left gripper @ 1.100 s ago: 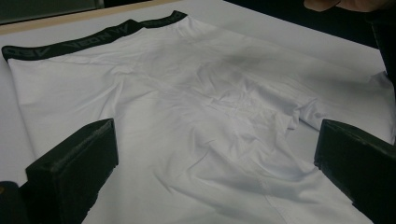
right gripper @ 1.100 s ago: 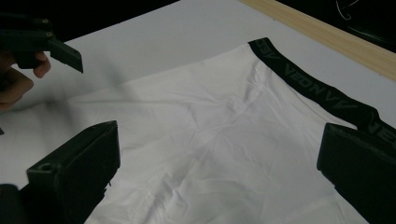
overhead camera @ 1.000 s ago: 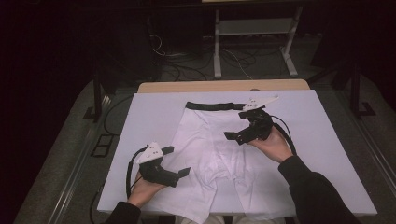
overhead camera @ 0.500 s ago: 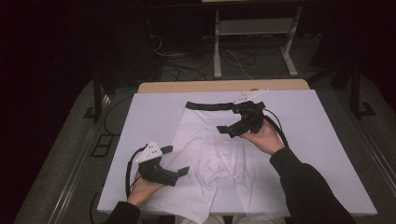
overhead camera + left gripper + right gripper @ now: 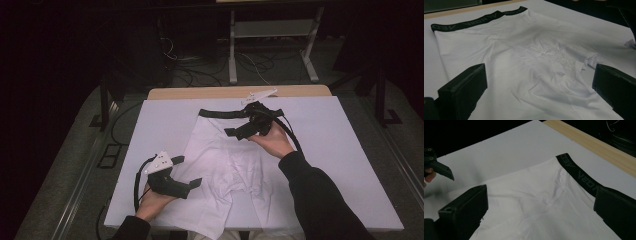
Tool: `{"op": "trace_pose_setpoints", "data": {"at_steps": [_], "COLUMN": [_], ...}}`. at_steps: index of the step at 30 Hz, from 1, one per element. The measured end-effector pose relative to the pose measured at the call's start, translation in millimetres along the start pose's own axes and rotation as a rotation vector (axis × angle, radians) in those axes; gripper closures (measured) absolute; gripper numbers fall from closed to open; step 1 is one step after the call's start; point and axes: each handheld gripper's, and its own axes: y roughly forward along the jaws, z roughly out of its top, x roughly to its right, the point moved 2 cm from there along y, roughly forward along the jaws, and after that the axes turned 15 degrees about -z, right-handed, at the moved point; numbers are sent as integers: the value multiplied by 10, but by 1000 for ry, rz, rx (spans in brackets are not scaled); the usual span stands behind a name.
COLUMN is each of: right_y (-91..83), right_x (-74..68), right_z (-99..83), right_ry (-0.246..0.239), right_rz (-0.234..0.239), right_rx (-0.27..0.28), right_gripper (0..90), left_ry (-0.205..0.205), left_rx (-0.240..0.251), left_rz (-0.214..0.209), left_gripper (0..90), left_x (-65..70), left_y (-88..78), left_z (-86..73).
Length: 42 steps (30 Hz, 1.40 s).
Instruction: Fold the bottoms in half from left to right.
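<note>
White boxer briefs (image 5: 225,165) with a black waistband (image 5: 220,113) lie flat on the white table cover (image 5: 350,150), waistband at the far side. My left gripper (image 5: 187,171) hovers open at the near left leg of the briefs; in the left gripper view its jaws stand wide apart over wrinkled white cloth (image 5: 529,55), with nothing between them. My right gripper (image 5: 254,122) is open just above the briefs near the waistband's right part. In the right gripper view the waistband (image 5: 579,173) runs toward the right jaw, and the other gripper (image 5: 439,168) shows at far left.
A strip of wooden tabletop (image 5: 200,92) shows beyond the white cover's far edge. Behind the table on the dark floor are a metal stand (image 5: 270,40) and loose cables (image 5: 175,55). Bare cover lies left and right of the briefs.
My right gripper has moved left and toward the far side, from the right edge of the briefs to over the cloth near the waistband. The left gripper has stayed put.
</note>
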Motion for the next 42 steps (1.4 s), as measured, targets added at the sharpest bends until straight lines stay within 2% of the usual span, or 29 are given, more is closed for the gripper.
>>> {"op": "trace_pose_setpoints", "data": {"at_steps": [24,31,42], "right_y": [452,612,786], "right_x": [-64,-106,-99], "right_z": [191,236,294], "right_ry": [3,1,9], "right_rz": [9,12,4], "right_rx": [-23,-35,-37], "right_gripper": [0,0,0], "left_ry": [-2,-6,-2], "left_rx": [0,1,-6], "left_rz": [2,9,21], "left_gripper": [0,0,0], "left_x": [-14,-31,-36], "left_y": [-5,-23,-32], "left_z": [-4,-8,-12]}}
